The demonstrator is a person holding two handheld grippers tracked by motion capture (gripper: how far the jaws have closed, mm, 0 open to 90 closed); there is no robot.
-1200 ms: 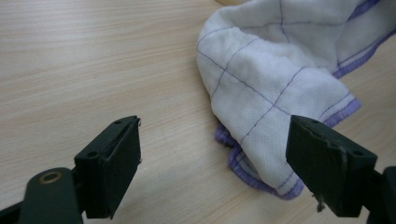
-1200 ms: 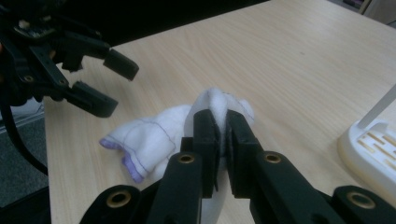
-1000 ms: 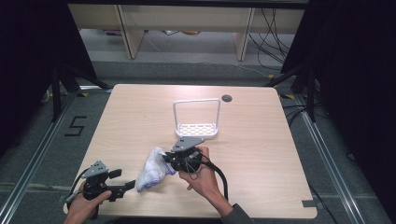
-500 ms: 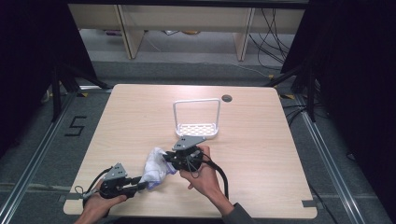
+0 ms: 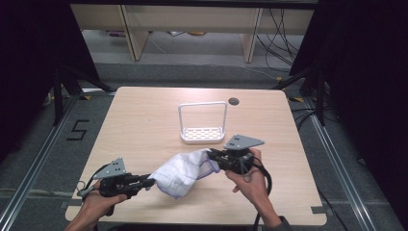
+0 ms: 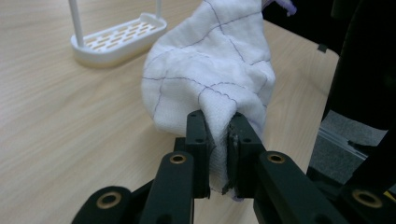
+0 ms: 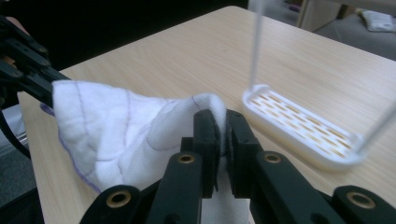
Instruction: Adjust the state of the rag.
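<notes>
Nearest the person, at about seven o'clock on the table, the left gripper [image 5: 150,182] is now clamping a fold of the white quilted cloth with purple stitching [image 5: 180,171], having swung in from the table's near edge a moment ago. The right gripper [image 5: 210,156], toward five o'clock, is still pinching the opposite edge, so the cloth is hanging between both, likely ready for spreading or folding. Farther off, near the centre, the white slotted plastic rack with a wire hoop [image 5: 202,134] is standing untouched.

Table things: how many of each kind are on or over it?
White quilted cloth with purple stitching: 1
White plastic slotted rack with a hoop handle: 1
Black two-jaw grippers, left and right: 2
Total: 4
</notes>
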